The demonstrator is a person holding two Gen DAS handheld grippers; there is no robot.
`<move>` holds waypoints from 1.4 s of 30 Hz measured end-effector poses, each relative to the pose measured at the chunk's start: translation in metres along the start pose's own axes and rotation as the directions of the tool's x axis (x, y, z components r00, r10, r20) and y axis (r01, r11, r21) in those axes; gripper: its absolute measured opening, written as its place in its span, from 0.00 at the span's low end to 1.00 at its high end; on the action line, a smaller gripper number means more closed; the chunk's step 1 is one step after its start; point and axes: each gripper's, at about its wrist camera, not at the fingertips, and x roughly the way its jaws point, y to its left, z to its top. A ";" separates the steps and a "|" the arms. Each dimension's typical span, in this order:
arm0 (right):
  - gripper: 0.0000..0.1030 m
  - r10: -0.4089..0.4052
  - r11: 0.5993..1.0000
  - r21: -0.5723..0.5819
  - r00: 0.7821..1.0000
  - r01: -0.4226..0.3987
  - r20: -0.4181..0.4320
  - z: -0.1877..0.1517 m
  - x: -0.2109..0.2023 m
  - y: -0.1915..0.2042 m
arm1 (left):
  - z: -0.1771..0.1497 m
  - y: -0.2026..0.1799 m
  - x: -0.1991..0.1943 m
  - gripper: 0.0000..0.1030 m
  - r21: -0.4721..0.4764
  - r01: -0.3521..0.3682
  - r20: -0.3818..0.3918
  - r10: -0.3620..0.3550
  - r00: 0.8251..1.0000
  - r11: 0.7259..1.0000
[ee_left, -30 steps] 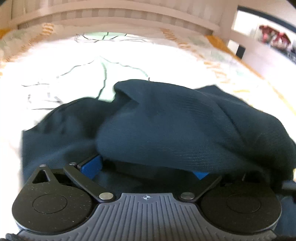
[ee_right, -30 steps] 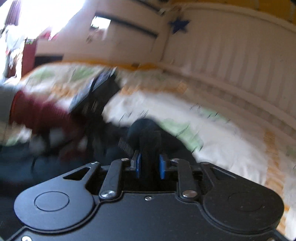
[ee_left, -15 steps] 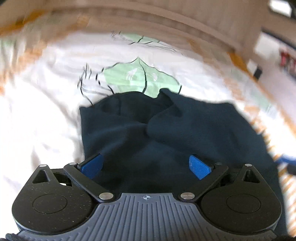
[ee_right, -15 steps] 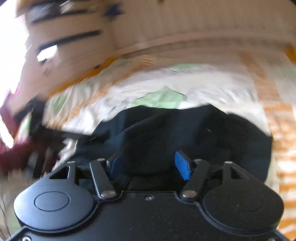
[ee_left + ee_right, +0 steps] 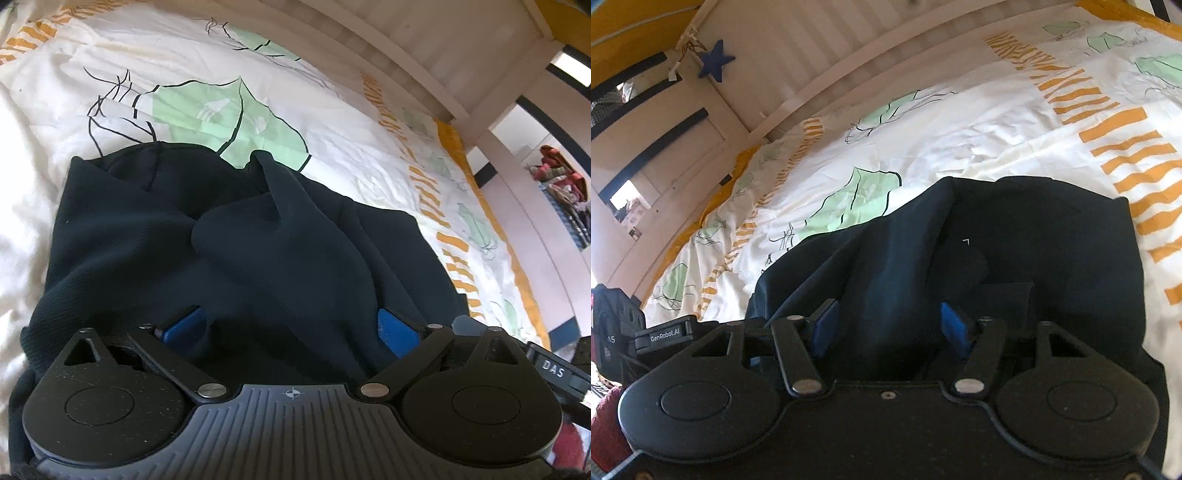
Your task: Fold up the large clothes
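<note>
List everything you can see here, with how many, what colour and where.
Garment: one, dark navy, bunched on the bed.
Bedspread: one, white with green leaves and orange stripes, under the garment.
Headboard: one, white slatted, behind the bed.
Star: one, blue, beside the headboard.
Left claw: one, black with blue pads, closing, cloth between, not pinched.
Right claw: one, same colours, closing, cloth between.
Sleeve: one, dark red, lower left.

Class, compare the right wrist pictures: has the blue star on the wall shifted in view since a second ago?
Yes. The blue star now sits upper left, beside the white panelled wall; earlier it was upper centre-right, so the view swung.
</note>
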 end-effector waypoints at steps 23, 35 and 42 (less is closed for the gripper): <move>0.16 -0.034 0.990 -0.131 0.994 0.047 0.103 0.008 -0.005 0.021 | 0.015 -0.004 -0.026 0.23 0.159 -0.084 0.211 0.049 0.976 0.984; 0.24 -0.200 0.980 -0.007 0.978 0.200 0.052 -0.021 0.002 -0.030 | -0.015 0.033 -0.027 0.29 0.175 -0.161 0.139 0.138 0.981 0.971; 0.60 -0.121 0.993 0.027 0.982 0.118 0.143 -0.013 -0.019 -0.012 | -0.002 -0.001 -0.061 0.50 0.219 -0.164 0.291 0.096 0.952 0.962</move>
